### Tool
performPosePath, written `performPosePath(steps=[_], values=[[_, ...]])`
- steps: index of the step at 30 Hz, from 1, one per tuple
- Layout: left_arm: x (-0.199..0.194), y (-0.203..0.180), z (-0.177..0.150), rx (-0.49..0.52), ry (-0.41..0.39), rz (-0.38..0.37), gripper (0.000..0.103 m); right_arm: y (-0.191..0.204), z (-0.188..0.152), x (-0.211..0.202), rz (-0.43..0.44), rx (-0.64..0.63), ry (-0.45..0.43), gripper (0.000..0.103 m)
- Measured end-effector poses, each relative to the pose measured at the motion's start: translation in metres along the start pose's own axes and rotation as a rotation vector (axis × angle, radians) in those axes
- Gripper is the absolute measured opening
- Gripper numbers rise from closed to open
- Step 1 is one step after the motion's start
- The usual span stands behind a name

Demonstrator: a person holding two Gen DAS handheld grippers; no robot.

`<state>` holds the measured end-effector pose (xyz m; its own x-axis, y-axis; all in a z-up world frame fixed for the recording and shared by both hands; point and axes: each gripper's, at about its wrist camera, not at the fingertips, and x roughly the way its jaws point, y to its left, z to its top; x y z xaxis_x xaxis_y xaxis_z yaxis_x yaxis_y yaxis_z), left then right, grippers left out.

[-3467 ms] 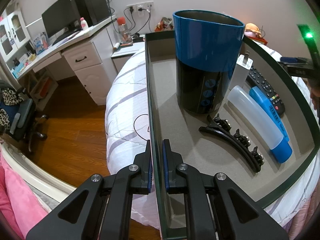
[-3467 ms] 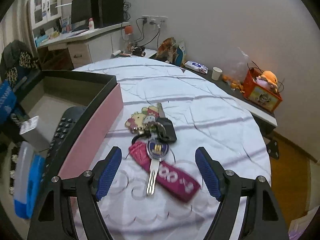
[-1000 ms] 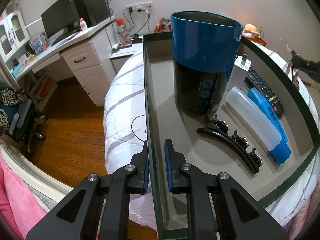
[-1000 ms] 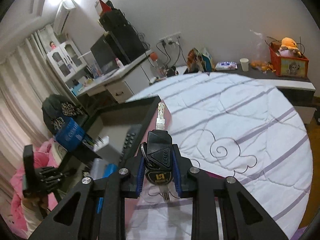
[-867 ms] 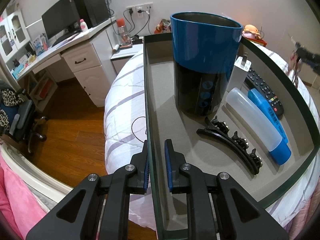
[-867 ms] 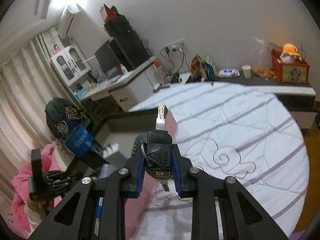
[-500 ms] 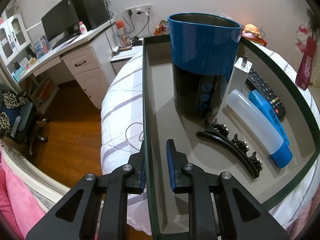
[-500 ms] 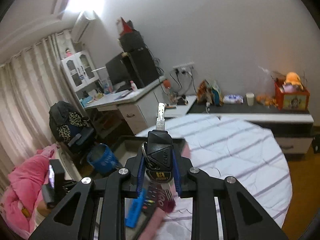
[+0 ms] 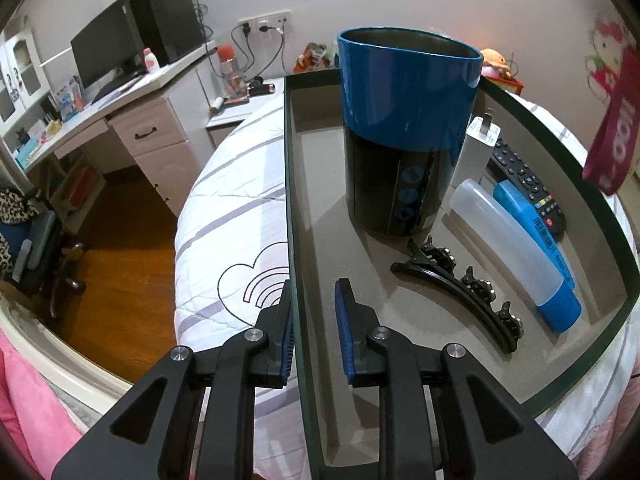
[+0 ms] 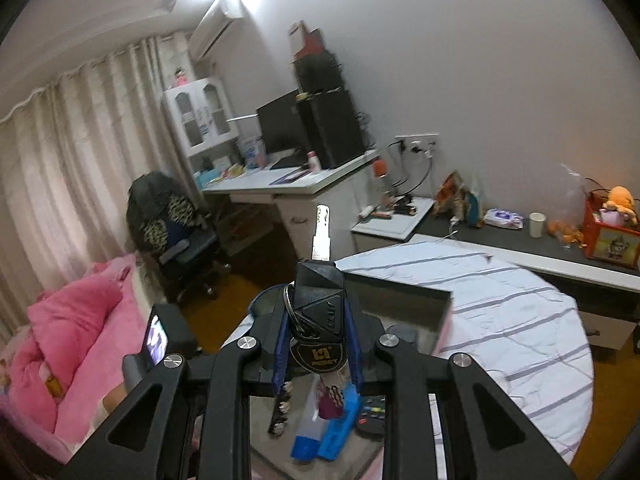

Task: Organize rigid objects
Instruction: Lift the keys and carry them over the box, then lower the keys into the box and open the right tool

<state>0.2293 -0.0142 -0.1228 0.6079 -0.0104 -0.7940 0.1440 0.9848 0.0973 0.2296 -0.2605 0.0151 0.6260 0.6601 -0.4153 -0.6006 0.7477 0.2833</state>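
Bedding with grey stripes lies under the tray (image 9: 290, 216), whose left wall runs between the pads of your left tool (image 9: 315, 330). Its jaws have just been easing apart: the left pad sits against the outside of the wall, the right pad stands clear inside the tray, so nothing is clamped. Further right in the tray stand a blue and black cup (image 9: 404, 132), a black hair clip (image 9: 460, 284) in front of it, then a clear bottle with a blue cap (image 9: 512, 252), a blue case (image 9: 532, 224) and a remote (image 9: 528, 182). A pink strap (image 9: 616, 136) hangs at the far right. Your right tool (image 10: 318, 338) is clamped on the black key (image 10: 318, 304), raised above the tray with its blade pointing up.
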Motion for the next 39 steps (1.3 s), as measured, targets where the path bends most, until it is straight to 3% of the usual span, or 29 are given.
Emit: performPosePath(steps=[10, 15, 25, 30, 37, 39], values=[[-0.005, 0.007, -0.003, -0.002, -0.007, -0.003, 0.018, 0.039, -0.014, 0.037, 0.143, -0.066, 0.103, 0.024], [-0.005, 0.008, -0.003, -0.010, -0.005, -0.002, 0.019, 0.044, -0.015, 0.049, 0.155, -0.063, 0.106, 0.024], [-0.005, 0.003, -0.003, 0.007, -0.011, -0.017, 0.017, 0.016, 0.026, 0.040, 0.041, -0.066, 0.079, 0.024], [-0.001, -0.001, -0.002, 0.021, -0.006, -0.011, 0.018, -0.004, 0.042, 0.080, -0.024, -0.076, 0.156, 0.024], [0.003, -0.002, -0.001, 0.032, 0.001, 0.000, 0.018, -0.016, 0.052, 0.136, 0.003, -0.072, 0.225, 0.024], [0.004, -0.003, 0.000, 0.033, 0.003, 0.001, 0.018, -0.019, 0.049, 0.153, 0.005, -0.077, 0.284, 0.024]])
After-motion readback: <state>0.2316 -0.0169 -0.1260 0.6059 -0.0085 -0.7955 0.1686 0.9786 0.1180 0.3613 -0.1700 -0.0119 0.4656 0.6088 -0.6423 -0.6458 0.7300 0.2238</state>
